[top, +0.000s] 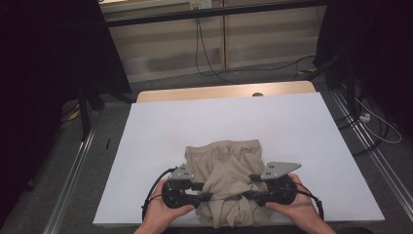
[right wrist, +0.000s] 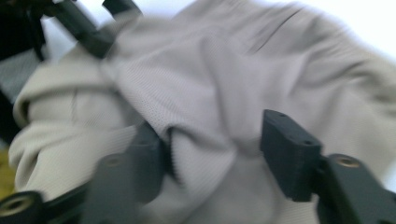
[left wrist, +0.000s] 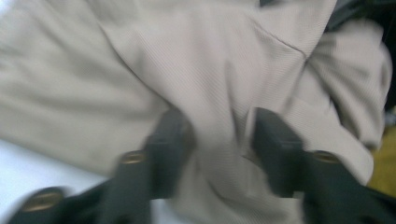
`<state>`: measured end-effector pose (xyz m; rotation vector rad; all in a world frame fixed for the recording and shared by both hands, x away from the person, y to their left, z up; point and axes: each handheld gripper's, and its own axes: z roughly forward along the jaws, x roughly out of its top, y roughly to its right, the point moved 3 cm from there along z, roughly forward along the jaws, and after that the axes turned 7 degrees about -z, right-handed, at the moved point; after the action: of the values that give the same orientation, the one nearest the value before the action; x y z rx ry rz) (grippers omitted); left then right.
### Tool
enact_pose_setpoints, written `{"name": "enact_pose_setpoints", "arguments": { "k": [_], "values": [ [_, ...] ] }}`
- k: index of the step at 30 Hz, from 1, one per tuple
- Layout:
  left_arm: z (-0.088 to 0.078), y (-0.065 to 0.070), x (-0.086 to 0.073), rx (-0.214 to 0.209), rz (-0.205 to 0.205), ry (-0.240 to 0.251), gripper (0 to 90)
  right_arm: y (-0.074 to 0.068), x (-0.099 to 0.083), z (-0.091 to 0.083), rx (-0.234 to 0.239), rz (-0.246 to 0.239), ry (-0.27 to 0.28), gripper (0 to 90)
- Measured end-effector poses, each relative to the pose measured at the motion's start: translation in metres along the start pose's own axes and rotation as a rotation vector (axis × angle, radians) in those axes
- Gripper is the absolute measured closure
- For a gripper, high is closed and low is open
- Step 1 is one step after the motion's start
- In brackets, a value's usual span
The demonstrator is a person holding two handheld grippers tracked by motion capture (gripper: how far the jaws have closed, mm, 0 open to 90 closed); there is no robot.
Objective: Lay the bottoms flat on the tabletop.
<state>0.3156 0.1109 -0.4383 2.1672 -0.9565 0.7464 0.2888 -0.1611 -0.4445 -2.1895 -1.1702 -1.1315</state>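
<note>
A beige garment (top: 228, 163) lies crumpled on the white table top (top: 292, 126), near the front edge. My left gripper (top: 202, 193) is at the garment's left side and my right gripper (top: 250, 188) at its right, both pointing inward. In the left gripper view the jaws (left wrist: 219, 135) stand apart with a loose fold of the cloth (left wrist: 210, 60) between them. In the right gripper view the jaws (right wrist: 212, 144) are also spread, a ridge of cloth (right wrist: 210, 70) lies between them, and the right pad is clear of it. The left gripper's fingers (right wrist: 88, 30) show across the garment.
A wooden strip (top: 219, 91) runs along the table's far edge. Metal rails (top: 73, 165) line the floor on both sides, and cables (top: 209, 63) trail over the floor behind. Dark stands (top: 87, 102) flank the table. White surface lies bare beyond the garment.
</note>
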Motion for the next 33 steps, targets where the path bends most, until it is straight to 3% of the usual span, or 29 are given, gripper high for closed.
{"name": "enact_pose_setpoints", "arguments": {
  "k": [4,7,8,9,10,17,22,24,26,27,30,33],
  "values": [
    [-0.012,-0.018,0.01,0.049,-0.019,0.089,28.7,0.023,0.009,-0.011,-0.049,0.041,0.058,35.8],
    [-0.015,-0.034,0.017,0.115,-0.033,0.126,22.9,0.041,0.013,-0.011,-0.079,0.055,0.052,29.9],
    [-0.015,-0.042,0.02,0.155,-0.027,0.133,21.4,0.045,0.013,-0.01,-0.081,0.059,0.049,29.3],
    [-0.015,-0.048,0.023,0.165,-0.043,0.147,18.9,0.048,0.014,-0.01,-0.068,0.063,0.051,28.9],
    [-0.014,-0.053,0.026,0.166,-0.065,0.162,18.2,0.049,0.016,-0.011,-0.066,0.062,0.055,28.7],
    [-0.002,-0.085,0.041,0.234,-0.091,0.214,16.2,0.046,0.024,-0.027,-0.071,0.041,0.059,24.7],
    [0.006,-0.103,0.047,0.303,-0.113,0.23,17.3,0.054,0.02,-0.042,-0.1,0.075,0.095,25.2],
    [0.009,-0.108,0.05,0.307,-0.12,0.224,20.0,0.061,0.017,-0.047,-0.144,0.091,0.101,27.6],
    [0.016,-0.114,0.054,0.321,-0.121,0.199,23.8,0.069,0.016,-0.044,-0.204,0.082,0.077,29.1],
    [0.018,-0.117,0.057,0.334,-0.114,0.182,24.5,0.074,0.016,-0.04,-0.211,0.089,0.073,31.1],
    [0.022,-0.125,0.067,0.353,-0.136,0.213,25.4,0.091,0.017,-0.027,-0.231,0.105,0.066,35.0],
    [0.025,-0.129,0.075,0.359,-0.12,0.243,23.4,0.109,0.021,-0.01,-0.251,0.116,0.051,37.8]
  ]
}}
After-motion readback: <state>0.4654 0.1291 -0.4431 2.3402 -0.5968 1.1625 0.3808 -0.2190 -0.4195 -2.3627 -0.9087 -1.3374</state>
